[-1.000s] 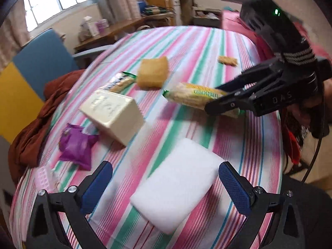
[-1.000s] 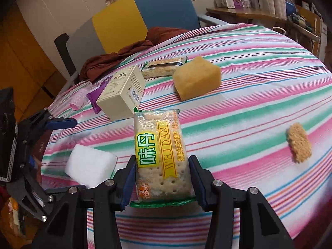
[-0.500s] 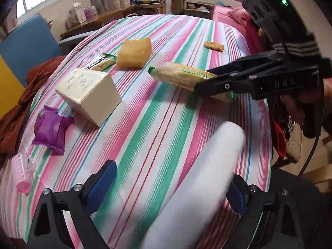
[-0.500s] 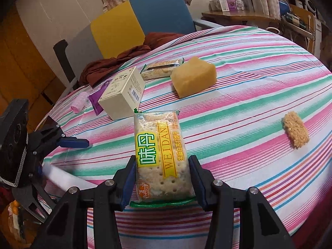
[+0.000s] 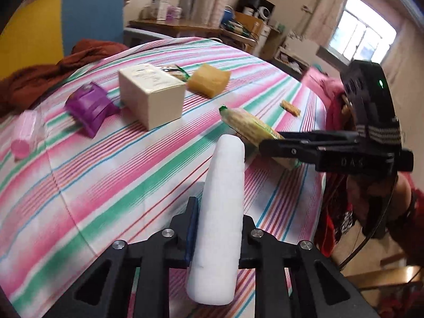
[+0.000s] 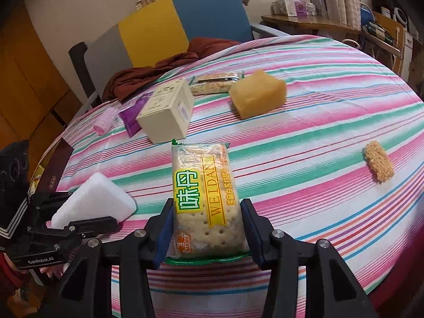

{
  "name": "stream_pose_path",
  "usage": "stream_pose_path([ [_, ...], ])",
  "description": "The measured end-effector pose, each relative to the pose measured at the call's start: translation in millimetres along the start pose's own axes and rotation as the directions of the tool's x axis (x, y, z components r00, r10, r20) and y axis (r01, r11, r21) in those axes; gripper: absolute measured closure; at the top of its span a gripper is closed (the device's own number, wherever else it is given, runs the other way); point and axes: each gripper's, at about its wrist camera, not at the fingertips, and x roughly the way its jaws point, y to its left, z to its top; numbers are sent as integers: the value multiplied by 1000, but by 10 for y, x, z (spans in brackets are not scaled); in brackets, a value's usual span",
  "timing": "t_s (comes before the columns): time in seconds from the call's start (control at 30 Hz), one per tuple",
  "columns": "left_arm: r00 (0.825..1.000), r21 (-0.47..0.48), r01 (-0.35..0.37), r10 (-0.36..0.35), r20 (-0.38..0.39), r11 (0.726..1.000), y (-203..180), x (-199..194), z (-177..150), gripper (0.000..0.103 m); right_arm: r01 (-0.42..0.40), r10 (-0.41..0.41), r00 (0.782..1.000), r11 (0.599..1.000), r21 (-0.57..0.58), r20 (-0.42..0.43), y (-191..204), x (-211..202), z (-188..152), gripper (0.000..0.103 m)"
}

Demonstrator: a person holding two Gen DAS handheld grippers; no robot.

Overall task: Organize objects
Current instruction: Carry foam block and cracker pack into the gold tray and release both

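My left gripper [image 5: 216, 228] is shut on a white foam sponge [image 5: 221, 212], held on edge above the striped table [image 5: 106, 175]; seen from the right wrist, the sponge [image 6: 95, 201] sticks out of the left gripper [image 6: 79, 217] at lower left. My right gripper [image 6: 205, 228] is shut on a cracker packet [image 6: 202, 198] with yellow and green print, lifted over the cloth. In the left wrist view the right gripper [image 5: 275, 145] holds the packet [image 5: 249, 126] level at right.
On the cloth lie a cream box [image 6: 167, 111], a yellow sponge [image 6: 258, 96], a purple packet [image 5: 90, 106], a pink roll [image 5: 23, 135], a clear snack pack [image 6: 214, 82] and a small crispy bar [image 6: 379, 164]. A brown cloth [image 6: 148, 71] hangs on a chair [image 6: 169, 29] behind.
The left gripper closed on the white sponge, which went from lying flat to standing on edge, and the wrist rolled. The right gripper kept its grip on the cracker packet and shifted slightly.
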Motion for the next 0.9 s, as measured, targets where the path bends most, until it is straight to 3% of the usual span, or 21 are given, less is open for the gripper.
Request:
stream_pose_path([
  [0.13, 998, -69, 9, -5, 64, 998, 25, -226, -127, 82, -15, 15, 1000, 999, -29, 1, 182, -63, -21, 54],
  [0.3, 983, -156, 26, 3, 182, 987, 30, -627, -328, 82, -53, 53, 999, 995, -79, -2, 518, -110, -10, 54],
  [0.57, 946, -275, -29, 115, 303, 961, 280, -1366, -733, 82, -135, 134, 991, 970, -202, -20, 1333, -118, 12, 54],
  [0.73, 905, -420, -22, 196, 376, 907, 618, -1853, -1067, 82, -187, 182, 982, 945, -270, -45, 1860, -81, -29, 54],
  [0.9, 871, -509, -83, 310, 380, 857, 931, -2244, -1364, 81, -257, 251, 966, 914, -315, -58, 2373, -93, -54, 54],
])
